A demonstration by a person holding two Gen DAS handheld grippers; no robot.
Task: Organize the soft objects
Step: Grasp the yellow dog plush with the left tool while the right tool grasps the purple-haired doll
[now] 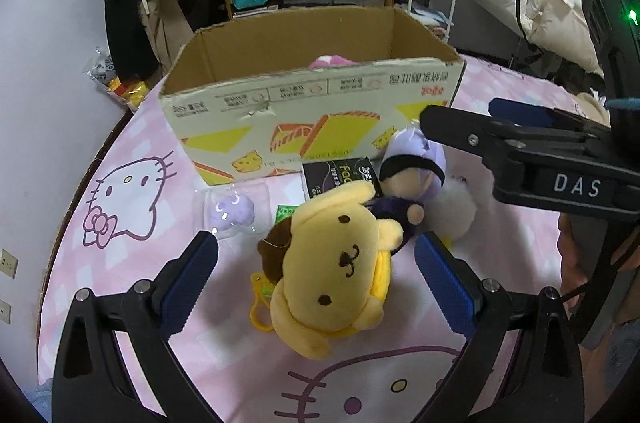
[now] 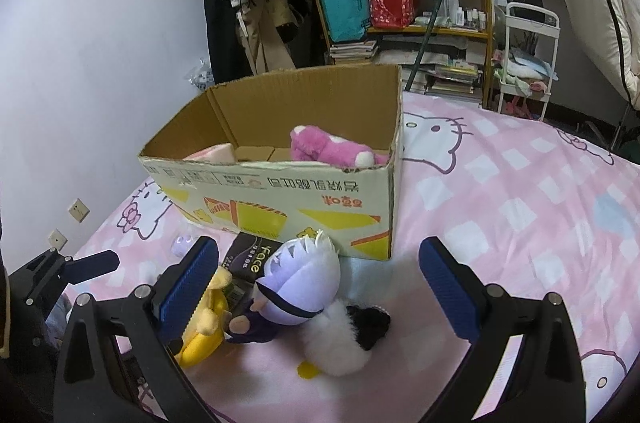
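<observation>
A yellow dog plush [image 1: 340,275] lies on the pink bedspread [image 1: 120,263] between the spread fingers of the left gripper [image 1: 316,275], which grips nothing. Against its head rest a purple-haired doll [image 1: 412,163] and a white fluffy plush [image 1: 460,207], with a dark packet [image 1: 332,175] and a small lilac toy in clear wrap [image 1: 234,211] just beside — all crowded before the cardboard box [image 1: 320,107] near the bed's far edge. The right gripper [image 2: 320,291] hangs wide apart over the doll [image 2: 300,283] and white plush [image 2: 340,339], holding nothing; its left finger hides most of the yellow dog. Only the right wrist view looks into the box [image 2: 280,195], where a pink plush [image 2: 332,147] lies; the left view shows just its top.
</observation>
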